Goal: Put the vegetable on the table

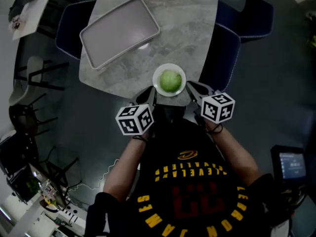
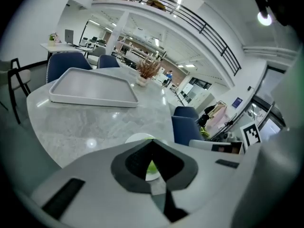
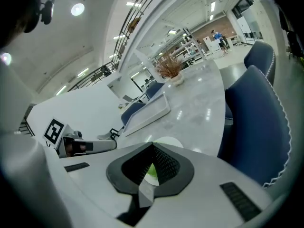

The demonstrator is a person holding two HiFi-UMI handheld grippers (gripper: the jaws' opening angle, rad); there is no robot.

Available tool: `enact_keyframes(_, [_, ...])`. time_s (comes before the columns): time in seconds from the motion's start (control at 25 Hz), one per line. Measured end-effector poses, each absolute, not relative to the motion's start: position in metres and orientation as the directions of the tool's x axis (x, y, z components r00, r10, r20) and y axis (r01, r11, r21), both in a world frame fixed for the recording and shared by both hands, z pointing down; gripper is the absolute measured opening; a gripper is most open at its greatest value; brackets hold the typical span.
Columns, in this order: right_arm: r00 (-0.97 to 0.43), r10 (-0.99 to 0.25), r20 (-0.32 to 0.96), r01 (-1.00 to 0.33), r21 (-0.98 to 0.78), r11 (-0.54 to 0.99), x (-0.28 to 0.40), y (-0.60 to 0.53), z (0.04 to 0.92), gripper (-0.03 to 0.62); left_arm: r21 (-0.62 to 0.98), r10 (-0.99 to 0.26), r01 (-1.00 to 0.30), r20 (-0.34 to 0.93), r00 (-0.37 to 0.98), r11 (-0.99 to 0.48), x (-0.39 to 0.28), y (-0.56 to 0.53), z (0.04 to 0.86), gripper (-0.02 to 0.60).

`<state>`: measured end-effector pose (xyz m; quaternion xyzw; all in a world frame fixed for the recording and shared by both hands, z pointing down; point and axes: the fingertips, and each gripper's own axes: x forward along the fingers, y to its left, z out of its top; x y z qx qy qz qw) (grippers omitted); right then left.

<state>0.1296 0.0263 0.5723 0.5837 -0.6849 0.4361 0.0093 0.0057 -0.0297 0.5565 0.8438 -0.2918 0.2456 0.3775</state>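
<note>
Left gripper (image 1: 148,97) and right gripper (image 1: 194,91) flank the plate (image 1: 156,73) holding the vegetable (image 1: 170,80), both jaws pressed together, empty.

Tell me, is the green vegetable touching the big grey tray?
Apart. The head view shows the vegetable on a white plate, with bare table between that plate and the tray.

Grey rect. tray (image 1: 120,32), blue chairs (image 1: 254,16) both sides, dried plant in pot (image 2: 148,70), lit screen (image 1: 292,165) btm right.
</note>
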Motion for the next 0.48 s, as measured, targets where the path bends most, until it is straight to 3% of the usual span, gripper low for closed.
enact_keyframes(0.48, [-0.345,-0.878,0.33,-0.846,-0.515,0.139,0.113,0.028,0.453,0.005,0.505,-0.331,-0.52,0.42,0.845,-0.689,0.037,0.008,0.434,0.0])
